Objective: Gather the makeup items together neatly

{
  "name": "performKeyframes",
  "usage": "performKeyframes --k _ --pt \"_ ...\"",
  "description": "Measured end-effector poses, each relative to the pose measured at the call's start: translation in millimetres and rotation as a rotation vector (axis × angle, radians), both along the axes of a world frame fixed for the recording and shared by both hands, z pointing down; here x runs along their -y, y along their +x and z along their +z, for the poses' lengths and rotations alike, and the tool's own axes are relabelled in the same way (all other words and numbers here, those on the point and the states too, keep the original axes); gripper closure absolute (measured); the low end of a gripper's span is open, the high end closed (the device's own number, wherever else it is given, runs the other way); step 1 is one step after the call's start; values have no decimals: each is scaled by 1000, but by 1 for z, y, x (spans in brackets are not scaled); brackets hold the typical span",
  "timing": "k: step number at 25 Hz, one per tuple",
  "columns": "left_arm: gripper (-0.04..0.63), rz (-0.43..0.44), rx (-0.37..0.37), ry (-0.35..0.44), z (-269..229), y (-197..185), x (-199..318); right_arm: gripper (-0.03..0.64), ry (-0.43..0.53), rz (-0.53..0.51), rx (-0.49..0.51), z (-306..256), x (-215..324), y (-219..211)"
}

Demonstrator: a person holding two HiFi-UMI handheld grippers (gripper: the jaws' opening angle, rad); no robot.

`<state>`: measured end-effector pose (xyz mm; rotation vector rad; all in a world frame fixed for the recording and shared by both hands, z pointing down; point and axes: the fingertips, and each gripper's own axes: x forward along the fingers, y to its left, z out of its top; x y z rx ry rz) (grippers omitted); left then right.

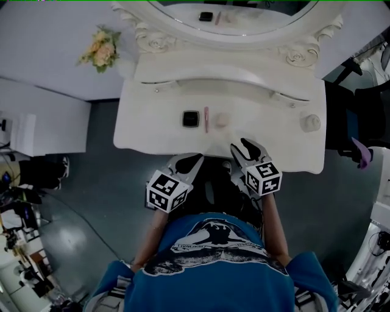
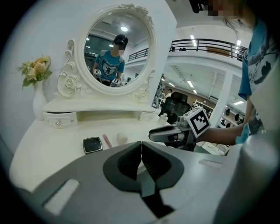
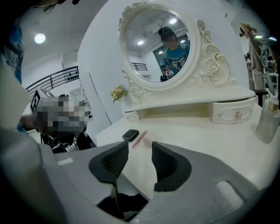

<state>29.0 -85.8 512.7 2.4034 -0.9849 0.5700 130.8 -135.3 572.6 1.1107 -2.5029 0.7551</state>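
White dressing table point(image 1: 280, 137), both my tongs at its near edge, makeup lying in a row ahead.

My left tongs point(image 1: 194, 159) are closed pad against pad with nothing between them. My right tongs point(image 1: 241, 146) stand parted and empty over the table's front edge. At 12 o'clock from the left tongs lies the black compact point(image 1: 191, 118). Just beside it at its 3 o'clock is the pink stick point(image 1: 206, 119), then the pale round puff point(image 1: 222, 119), the three near each other but not touching. At 2 o'clock from the right tongs a clear bottle point(image 1: 311, 122) stands near the table's right end. Farther out, the oval mirror point(image 1: 231, 12) is at 12 o'clock and the flowers point(image 1: 100, 52) at 10 o'clock.
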Motion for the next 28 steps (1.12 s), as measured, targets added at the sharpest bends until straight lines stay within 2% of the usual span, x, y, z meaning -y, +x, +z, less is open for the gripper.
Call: performKeyframes --k 6,13,20,28 --pt "581 10 9 -3 0 -7 -11 449 -7 28 5 4 -12 -1" --pt "581 62 -1 24 -8 -18 -29 454 -3 56 -10 6 -28 -14" --pt "581 60 16 39 -5 -71 -74 459 14 91 19 -3 -63 -53" --pt "581 27 -14 52 0 -134 -136 474 24 125 4 -11 -132 -100"
